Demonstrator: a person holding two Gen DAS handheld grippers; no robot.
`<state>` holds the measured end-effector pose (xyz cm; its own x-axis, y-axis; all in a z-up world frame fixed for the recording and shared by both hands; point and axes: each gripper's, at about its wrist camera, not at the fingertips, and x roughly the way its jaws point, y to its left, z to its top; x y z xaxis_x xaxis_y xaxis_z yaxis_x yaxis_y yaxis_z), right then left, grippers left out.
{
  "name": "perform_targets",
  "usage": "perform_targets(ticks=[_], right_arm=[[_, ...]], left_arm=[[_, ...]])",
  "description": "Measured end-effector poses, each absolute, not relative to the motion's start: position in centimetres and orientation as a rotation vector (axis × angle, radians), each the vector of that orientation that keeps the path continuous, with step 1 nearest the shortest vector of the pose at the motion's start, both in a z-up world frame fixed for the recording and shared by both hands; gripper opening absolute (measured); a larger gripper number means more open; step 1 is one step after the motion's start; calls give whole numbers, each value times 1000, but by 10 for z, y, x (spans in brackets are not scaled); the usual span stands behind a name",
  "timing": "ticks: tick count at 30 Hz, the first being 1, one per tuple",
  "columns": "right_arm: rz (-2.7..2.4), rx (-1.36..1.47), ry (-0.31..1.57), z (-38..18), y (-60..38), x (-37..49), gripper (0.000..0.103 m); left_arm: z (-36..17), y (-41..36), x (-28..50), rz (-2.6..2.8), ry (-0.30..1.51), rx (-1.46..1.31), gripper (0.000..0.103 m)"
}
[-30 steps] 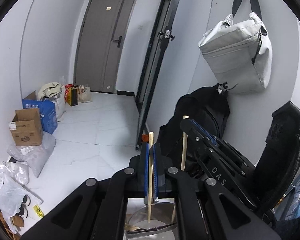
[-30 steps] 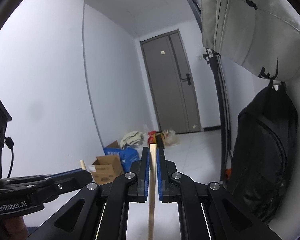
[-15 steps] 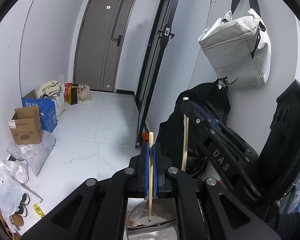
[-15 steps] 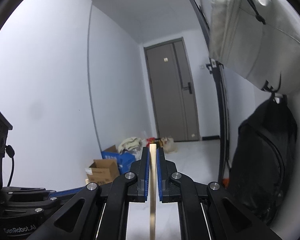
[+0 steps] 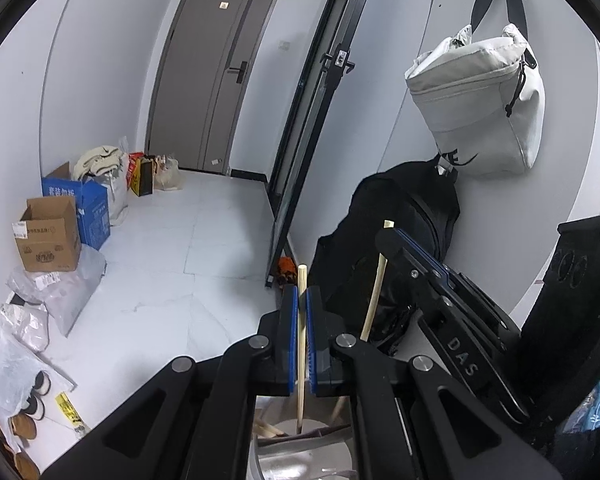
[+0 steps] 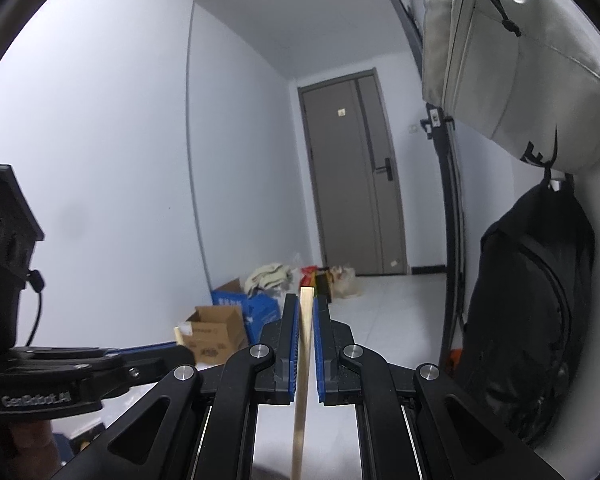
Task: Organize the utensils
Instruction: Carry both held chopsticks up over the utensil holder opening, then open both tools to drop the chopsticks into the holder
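In the left wrist view my left gripper (image 5: 301, 294) is shut on a thin wooden chopstick (image 5: 301, 344) that stands nearly upright. Its lower end reaches into a metal holder (image 5: 260, 462) at the bottom edge, where other wooden ends (image 5: 269, 430) lean. To the right, my right gripper (image 5: 386, 238) is shut on a second chopstick (image 5: 374, 292), slanted down towards the same holder. In the right wrist view the right gripper (image 6: 307, 300) pinches its chopstick (image 6: 303, 364) between blue pads. The left gripper (image 6: 182, 354) shows at lower left with a chopstick tip (image 6: 178, 334).
A black backpack (image 5: 404, 232) and a pale grey bag (image 5: 480, 100) hang on the right wall. A black-framed glass door (image 5: 300, 140) stands ajar. Cardboard boxes (image 5: 48, 236) and plastic bags (image 5: 56, 292) line the left wall. White tile floor (image 5: 172, 264) leads to a grey door (image 5: 208, 68).
The right gripper with its chopstick bobbed up a little and came back down in the left wrist view. Both grips stay the same.
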<state>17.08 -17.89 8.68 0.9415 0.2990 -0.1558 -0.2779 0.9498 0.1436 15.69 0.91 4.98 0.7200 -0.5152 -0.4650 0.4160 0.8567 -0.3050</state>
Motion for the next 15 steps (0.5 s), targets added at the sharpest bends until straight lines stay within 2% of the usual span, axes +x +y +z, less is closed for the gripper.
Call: perform_targets(ticks=[13, 15], right_arm=[[393, 58, 346, 61, -173, 152, 6], [403, 84, 379, 57, -177, 151, 8]], left_arm=[[34, -5, 154, -583, 653, -120, 0], [32, -4, 153, -606, 674, -113, 0]])
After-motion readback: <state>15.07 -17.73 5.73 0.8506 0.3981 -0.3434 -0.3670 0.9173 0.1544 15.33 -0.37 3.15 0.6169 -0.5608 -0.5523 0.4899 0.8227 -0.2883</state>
